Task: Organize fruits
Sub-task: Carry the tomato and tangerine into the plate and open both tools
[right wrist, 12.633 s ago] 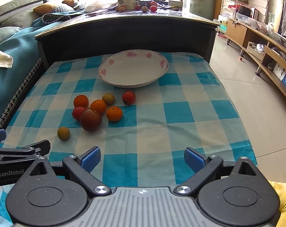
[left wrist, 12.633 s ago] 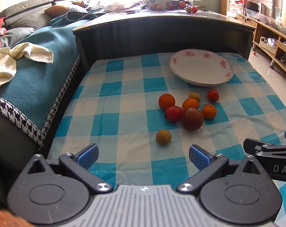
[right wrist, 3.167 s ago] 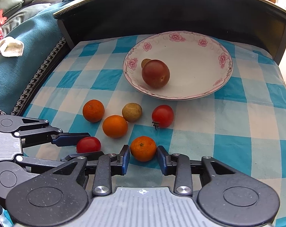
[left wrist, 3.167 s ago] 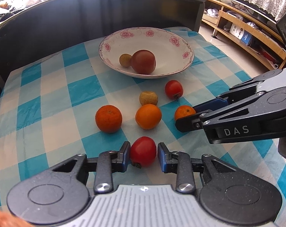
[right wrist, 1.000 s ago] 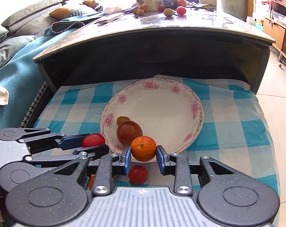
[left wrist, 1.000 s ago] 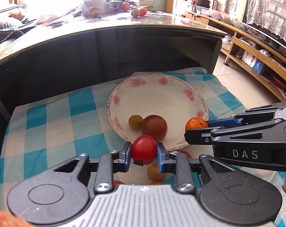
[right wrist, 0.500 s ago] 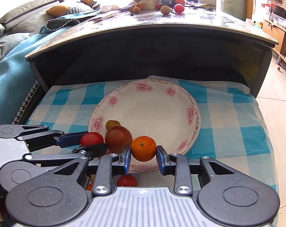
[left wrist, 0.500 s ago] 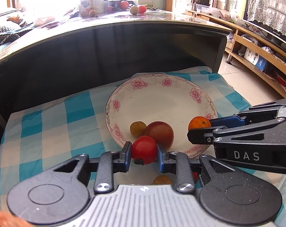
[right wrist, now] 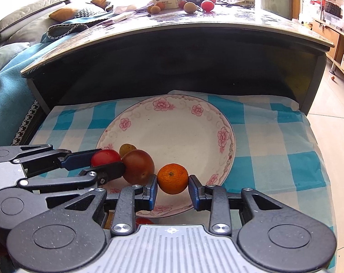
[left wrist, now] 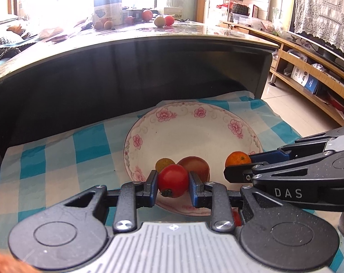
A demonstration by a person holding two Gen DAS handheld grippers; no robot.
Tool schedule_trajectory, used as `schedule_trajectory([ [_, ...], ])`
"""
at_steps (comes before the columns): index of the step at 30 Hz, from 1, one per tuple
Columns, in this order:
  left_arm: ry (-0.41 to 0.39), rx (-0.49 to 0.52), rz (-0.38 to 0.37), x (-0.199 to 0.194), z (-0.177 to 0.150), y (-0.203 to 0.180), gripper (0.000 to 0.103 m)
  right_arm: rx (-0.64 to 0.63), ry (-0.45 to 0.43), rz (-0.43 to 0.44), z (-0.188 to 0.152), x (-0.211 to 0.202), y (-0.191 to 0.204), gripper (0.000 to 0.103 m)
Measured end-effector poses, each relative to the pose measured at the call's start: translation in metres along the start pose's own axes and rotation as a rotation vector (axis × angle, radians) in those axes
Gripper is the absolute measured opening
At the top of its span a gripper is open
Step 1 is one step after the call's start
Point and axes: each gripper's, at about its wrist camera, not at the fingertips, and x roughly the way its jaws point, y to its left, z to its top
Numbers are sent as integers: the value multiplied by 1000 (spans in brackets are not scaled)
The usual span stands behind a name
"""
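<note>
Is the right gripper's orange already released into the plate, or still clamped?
Still clamped. The right gripper has both pads pressed against the orange, which sits above the near part of the floral plate, not resting in it.

Right gripper (right wrist: 173, 192) clamps orange (right wrist: 172, 178) at lower centre, over plate (right wrist: 185, 122) near rim. Left gripper (right wrist: 108, 162), entering from left, grips tomato (right wrist: 103, 157). Dark red fruit (right wrist: 139, 168) and small brown fruit (right wrist: 126, 148) sit in plate.

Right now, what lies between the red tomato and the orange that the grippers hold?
In the right wrist view, a dark red-brown fruit on the plate sits between the tomato and the orange.
</note>
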Motion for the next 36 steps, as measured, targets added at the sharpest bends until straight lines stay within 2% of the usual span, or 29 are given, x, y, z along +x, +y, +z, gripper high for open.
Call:
schedule_trajectory([
  [11, -54, -26, -15, 14, 15, 6, 38, 13, 1, -9, 2, 9, -6, 28],
  [18, -67, -3, -21, 24, 26, 0, 38, 7, -8, -8, 4, 10, -7, 33],
  [20, -68, -9, -18, 26, 28, 1, 38, 8, -13, -10, 4, 10, -9, 37],
  [36, -63, -2, -3, 35, 38, -4, 43, 14, -28, -10, 6, 4, -11, 38],
])
